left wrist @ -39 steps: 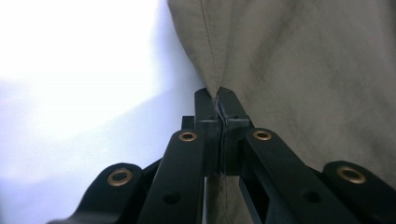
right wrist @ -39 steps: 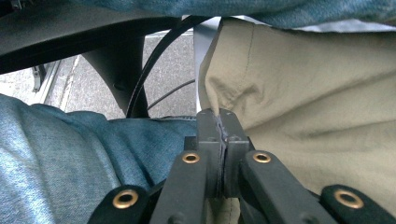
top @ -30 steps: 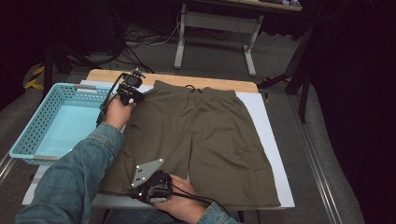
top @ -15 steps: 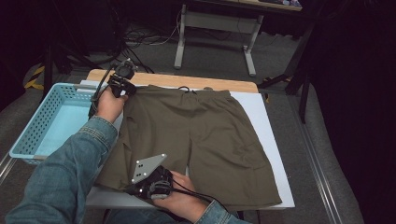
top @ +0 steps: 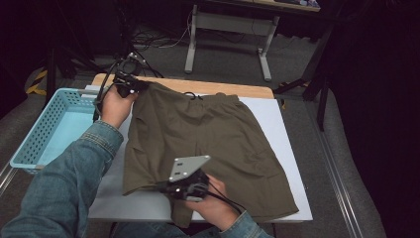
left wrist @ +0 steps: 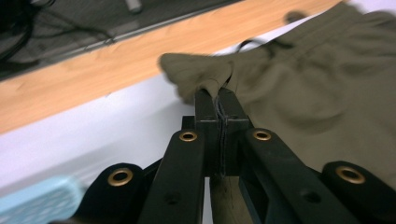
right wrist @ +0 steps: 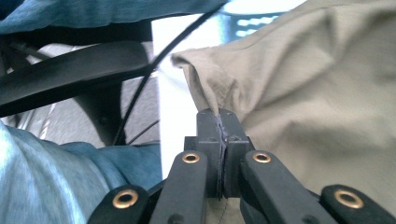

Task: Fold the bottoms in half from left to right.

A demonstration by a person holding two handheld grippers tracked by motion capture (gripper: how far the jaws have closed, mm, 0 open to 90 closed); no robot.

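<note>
Olive-green shorts (top: 203, 139) lie spread on the white table top (top: 277, 129), waistband toward the far edge. My left gripper (top: 132, 84) is shut on the waistband's far-left corner (left wrist: 196, 74), with cloth pinched between its closed jaws. My right gripper (top: 171, 187) is shut on the hem of the near-left leg (right wrist: 205, 88), at the table's front edge. In the right gripper view the fabric (right wrist: 317, 93) bunches up from the closed jaws. The left side of the shorts is drawn taut between the two grippers.
A light blue plastic basket (top: 49, 124) stands at the table's left side. A wooden strip (top: 218, 88) runs along the table's far edge. Beyond it stand a metal frame (top: 228, 29) and floor cables (top: 148, 39). A denim sleeve (top: 64, 183) reaches in from the lower left.
The left gripper has carried the waistband corner farther away and up. The right gripper has moved right and inward with the leg hem, shifting the shorts' left side.
</note>
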